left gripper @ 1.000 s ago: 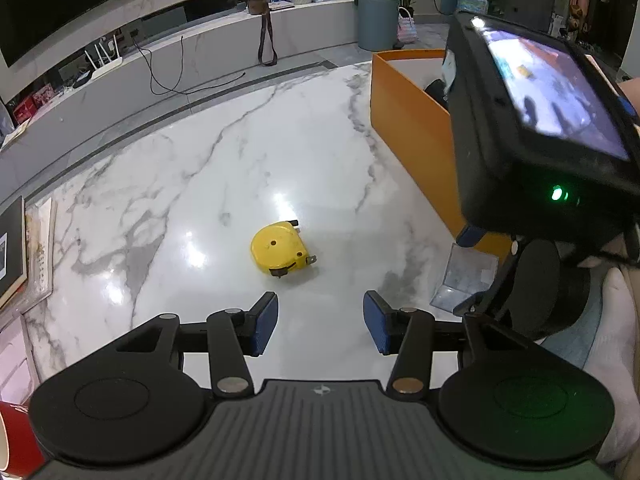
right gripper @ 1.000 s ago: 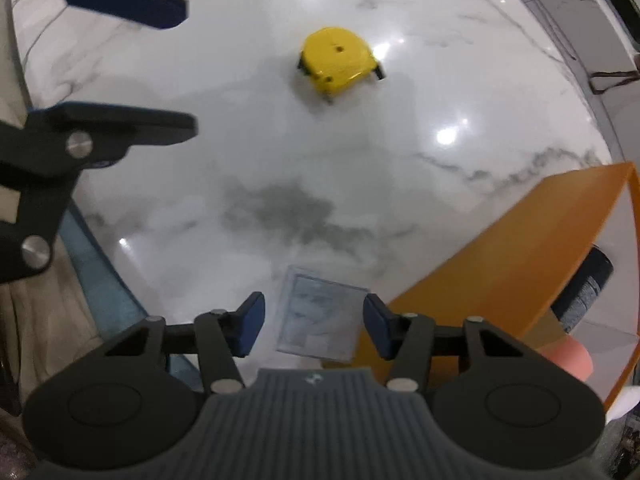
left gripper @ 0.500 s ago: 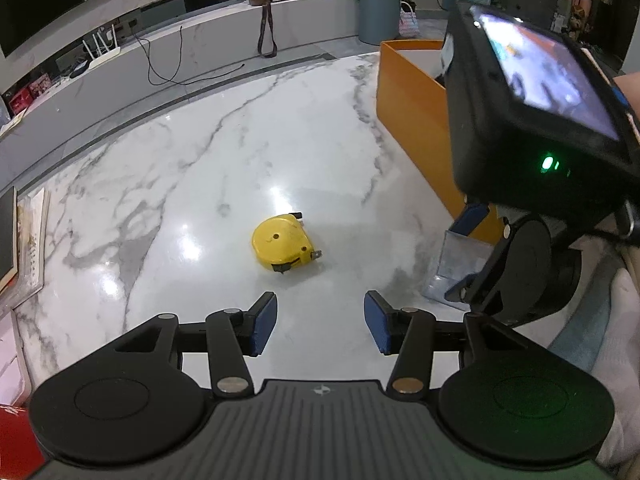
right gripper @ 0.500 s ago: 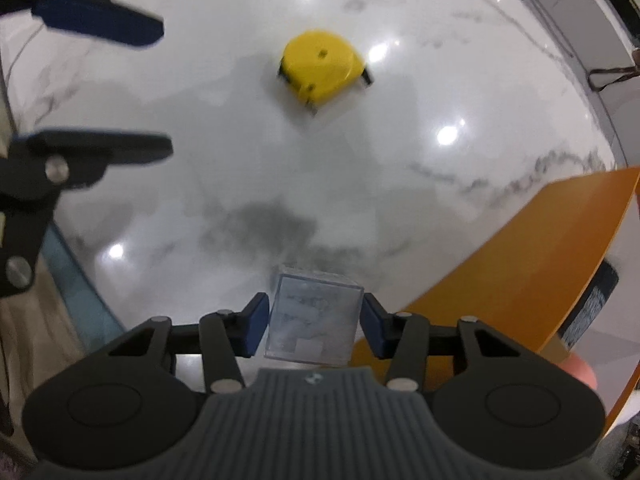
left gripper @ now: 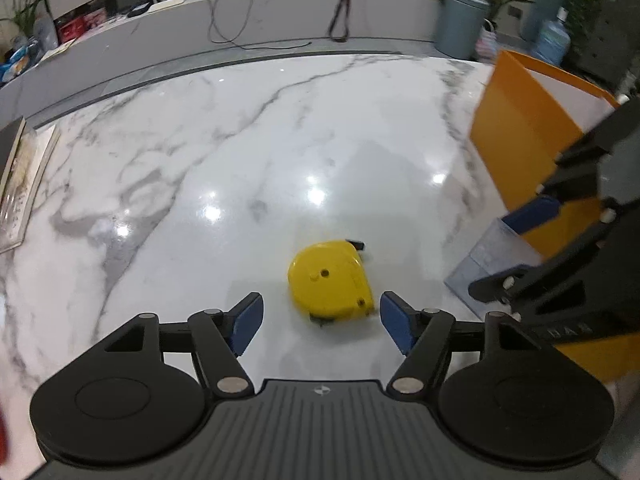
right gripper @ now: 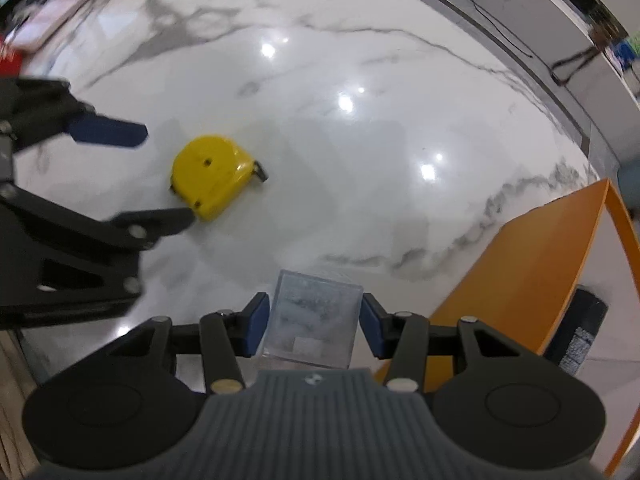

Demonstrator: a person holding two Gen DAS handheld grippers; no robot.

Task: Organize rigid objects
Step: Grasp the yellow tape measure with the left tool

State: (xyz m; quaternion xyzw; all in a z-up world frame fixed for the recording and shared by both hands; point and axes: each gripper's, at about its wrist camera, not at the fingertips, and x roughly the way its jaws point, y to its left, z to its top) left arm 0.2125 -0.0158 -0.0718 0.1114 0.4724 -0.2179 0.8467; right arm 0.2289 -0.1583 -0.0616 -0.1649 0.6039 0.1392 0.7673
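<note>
White marble floor with grey veins fills the left wrist view, and on it lies the yellow tape measure (left gripper: 330, 278), just ahead of our left tongs (left gripper: 322, 318); their jaws are opening and stand spread to either side of it, not touching it yet. At the right edge stands the orange box (left gripper: 520, 140), with our right tongs (left gripper: 516, 244) around a clear plastic case (left gripper: 486, 264). From the right wrist view, we see those right tongs (right gripper: 314, 322) pinching the clear plastic case (right gripper: 314, 324) between the blue pads, beside the orange box (right gripper: 532, 264). We judge two pickups are in hand: next we lower the left tongs over the tape measure (right gripper: 210, 174) and close, then carry the case into the box.
</note>
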